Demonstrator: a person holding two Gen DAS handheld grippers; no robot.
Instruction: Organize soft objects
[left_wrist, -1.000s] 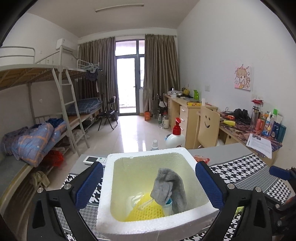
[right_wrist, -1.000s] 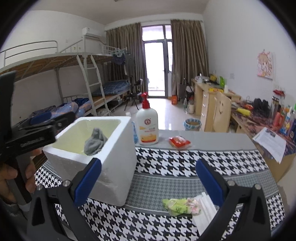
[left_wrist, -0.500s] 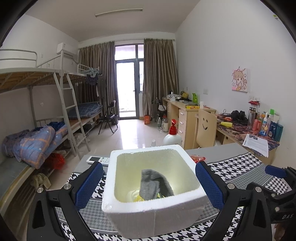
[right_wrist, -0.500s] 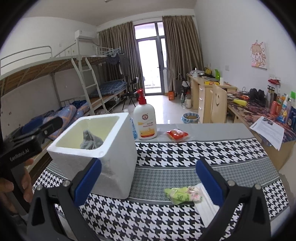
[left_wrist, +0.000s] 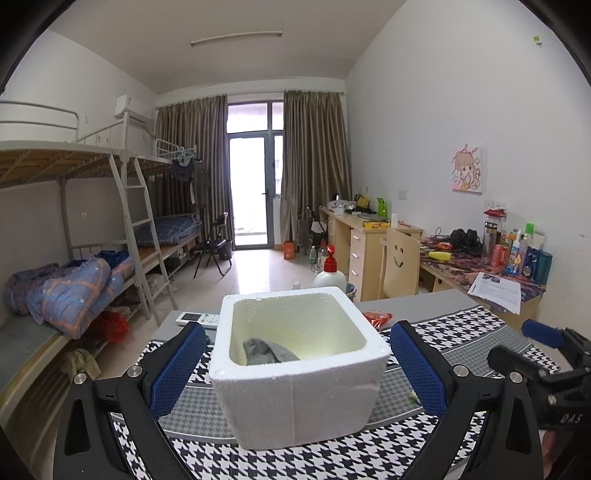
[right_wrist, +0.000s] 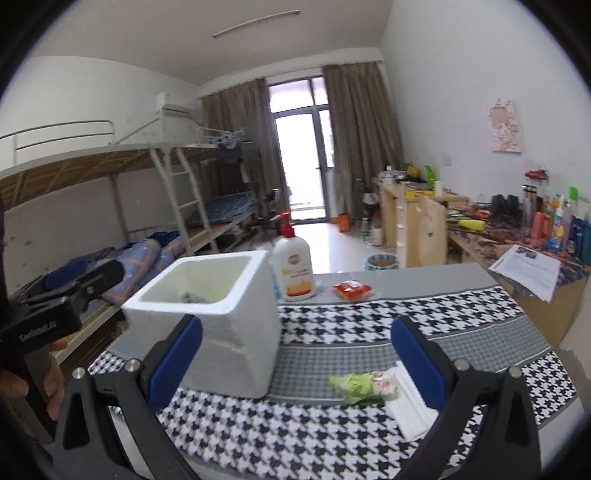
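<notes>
A white foam box (left_wrist: 299, 373) stands on the houndstooth tablecloth (right_wrist: 369, 325). A grey sock (left_wrist: 267, 351) lies inside it; only a sliver of the sock (right_wrist: 192, 296) shows in the right wrist view. My left gripper (left_wrist: 297, 369) is open and empty, its fingers on either side of the box, just in front of it. My right gripper (right_wrist: 295, 363) is open and empty, to the right of the box (right_wrist: 218, 317). A green-and-pink soft bundle (right_wrist: 360, 382) lies on a white folded cloth (right_wrist: 410, 402) between the right fingers.
A lotion pump bottle (right_wrist: 293, 264) stands behind the box. A red packet (right_wrist: 351, 289) lies at the far table edge. A remote (left_wrist: 195, 317) lies at the far left. Bunk beds stand left, desks right.
The left gripper has drawn back and down from above the box, leaving the grey sock inside. The right gripper has shifted slightly, lowering toward the table.
</notes>
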